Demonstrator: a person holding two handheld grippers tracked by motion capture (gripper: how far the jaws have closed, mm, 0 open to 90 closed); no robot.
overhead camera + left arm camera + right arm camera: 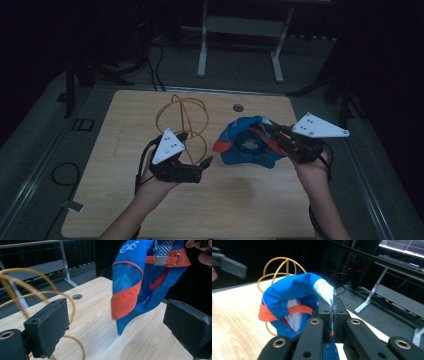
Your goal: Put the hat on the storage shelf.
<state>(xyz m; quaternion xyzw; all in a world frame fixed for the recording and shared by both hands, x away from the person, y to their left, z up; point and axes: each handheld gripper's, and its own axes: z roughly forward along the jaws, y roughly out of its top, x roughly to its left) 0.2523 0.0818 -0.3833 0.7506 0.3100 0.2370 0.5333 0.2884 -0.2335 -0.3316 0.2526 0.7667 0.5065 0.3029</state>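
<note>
A blue cap point(246, 143) with orange trim and a mesh back hangs over the table's right half, held off the wood. My right gripper point(276, 134) is shut on its rear edge; in the right gripper view the jaws pinch the cap point(294, 295) fabric at the gripper point(332, 317) tips. My left gripper point(205, 165) is to the cap's left, jaws open, nothing between them. In the left gripper view the cap point(140, 282) dangles ahead between the two black pads point(47, 325), apart from them. A gold wire sphere frame point(184, 125) stands behind the left gripper.
The wooden table point(235, 200) has a small round hole point(238, 107) near its far edge. A white metal stand point(240, 30) is on the floor beyond the table. Cables lie on the floor at the left. The room around is dark.
</note>
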